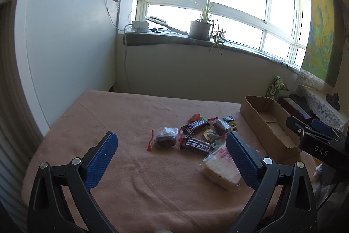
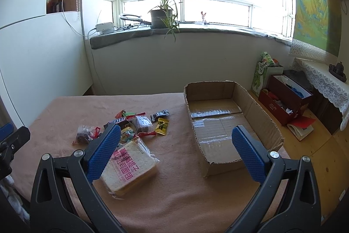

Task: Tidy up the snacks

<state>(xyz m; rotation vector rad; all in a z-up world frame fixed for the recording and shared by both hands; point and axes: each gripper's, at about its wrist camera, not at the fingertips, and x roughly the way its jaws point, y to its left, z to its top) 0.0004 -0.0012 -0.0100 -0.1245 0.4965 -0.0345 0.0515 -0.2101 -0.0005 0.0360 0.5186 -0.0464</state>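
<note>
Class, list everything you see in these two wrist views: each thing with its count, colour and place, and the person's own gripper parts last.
cardboard box: one, brown, open and empty, right side of the table
bread packet: one, clear wrap with pink print, nearest of the snacks
Snickers bars: two, dark brown wrappers, middle of the pile
clear-wrapped cakes: two, dark brown, one left of the pile, one towards the back
yellow sachet: one, yellow, right edge of the pile
black sachet: one, black, behind the yellow one
tablecloth: one, pinkish brown, covering the table
potted plant: one, green in a grey pot, on the windowsill
left gripper: one, black with blue pads, open, over the table
right gripper: one, black with blue pads, open, between bread and box
</note>
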